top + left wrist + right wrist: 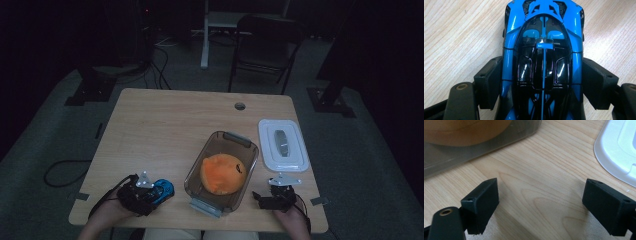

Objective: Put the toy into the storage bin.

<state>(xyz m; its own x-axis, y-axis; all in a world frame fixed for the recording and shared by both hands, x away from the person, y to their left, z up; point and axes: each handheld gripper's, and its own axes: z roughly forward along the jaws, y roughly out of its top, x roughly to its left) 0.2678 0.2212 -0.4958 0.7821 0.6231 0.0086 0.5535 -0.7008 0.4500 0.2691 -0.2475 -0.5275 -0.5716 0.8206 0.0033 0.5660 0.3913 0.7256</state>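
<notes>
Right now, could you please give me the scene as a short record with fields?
left gripper: around the blue toy car, pads against its sides
right gripper: open, nothing between its jaws
container: clear, holds an orange round thing
lid: white, lies flat to the right of the container
table: light wood, carries everything

Legible markings: none. I read no text, label, brand, number or sign on the blue toy car (543,60) between my left jaws, on the clear container (221,170), on the white lid (282,145), or on the wooden table (160,125).
</notes>
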